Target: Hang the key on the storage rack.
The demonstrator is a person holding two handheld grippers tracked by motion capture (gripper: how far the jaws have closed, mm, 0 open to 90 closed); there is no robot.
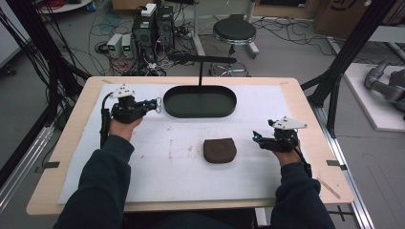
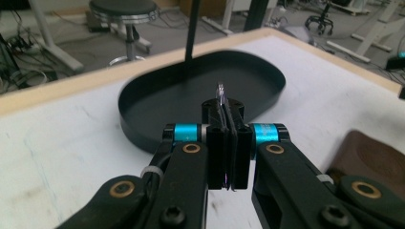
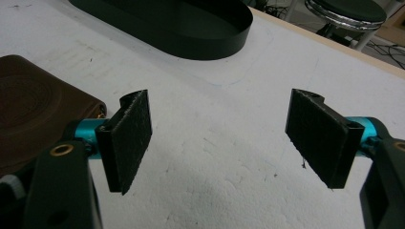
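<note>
Currently left gripper [image 1: 152, 104] is clamped on a small silvery metal ring [image 2: 220, 90], at 9 o'clock beside the black oval tray [image 1: 229, 108]; not dropped in yet. Right gripper [image 3: 219, 138] gapes wide, empty, 3 o'clock of brown leather pouch [image 1: 219, 150] on tabletop [image 1: 71, 138].

A fixed camera above the person's side looks forward and down over the whole table [image 1: 305, 102], the black oval tray [image 1: 200, 101] toward its far edge. The left gripper's camera sits close, facing the tray [image 2: 143, 102] head-on past its own jaws. The right gripper's camera, low over the white mat [image 3: 229, 143], catches the same tray [image 3: 191, 33] farther off.
</note>
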